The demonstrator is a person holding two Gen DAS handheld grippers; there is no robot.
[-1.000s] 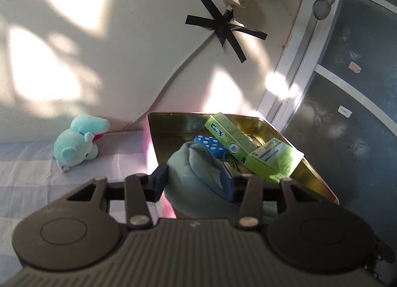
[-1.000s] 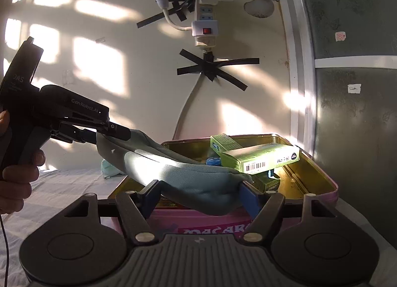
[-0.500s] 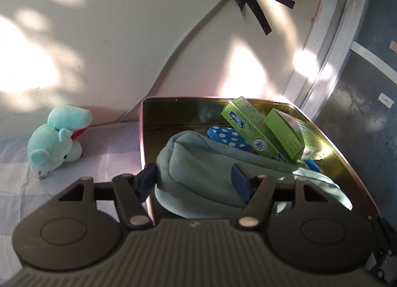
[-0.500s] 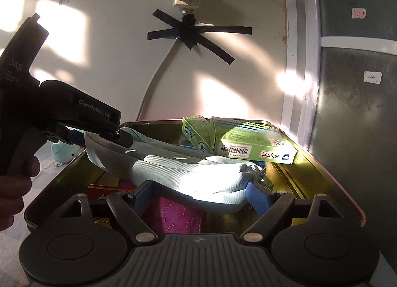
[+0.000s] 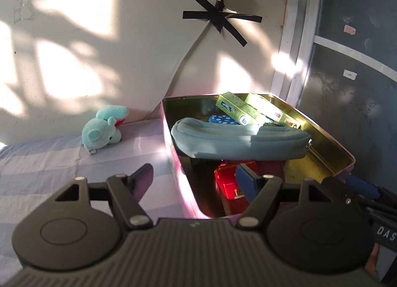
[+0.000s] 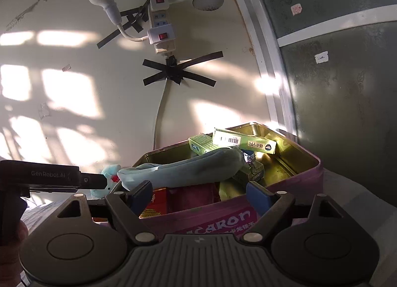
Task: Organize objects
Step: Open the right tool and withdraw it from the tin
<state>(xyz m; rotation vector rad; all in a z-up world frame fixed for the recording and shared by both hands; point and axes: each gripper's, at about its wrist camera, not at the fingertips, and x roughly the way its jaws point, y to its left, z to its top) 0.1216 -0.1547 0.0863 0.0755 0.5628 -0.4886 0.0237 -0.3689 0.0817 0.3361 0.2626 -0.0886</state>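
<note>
A light blue zip pouch (image 5: pixel 238 140) lies across the open pink tin (image 5: pixel 330 143), resting on the things inside, with nothing holding it. My left gripper (image 5: pixel 193 180) has its jaws opening. They straddle the tin's left wall, short of the pouch. My right gripper (image 6: pixel 198 194) stands open at the tin's near wall (image 6: pixel 297 170), and the pouch (image 6: pixel 186 170) lies beyond its fingertips. Two green boxes (image 5: pixel 238 111) lean at the back of the tin. A red box (image 5: pixel 230 183) sits under the pouch.
A mint plush toy (image 5: pixel 104 130) lies on the striped cloth (image 5: pixel 49 163) left of the tin, by the wall. A cable (image 5: pixel 183 64) runs down the wall from a taped power strip (image 6: pixel 161 31). A window frame (image 5: pixel 292 51) stands right behind the tin.
Both grippers have let go of the pouch and pulled back. The pouch, held up between them before, now lies in the tin. The left gripper has moved left and widened.
</note>
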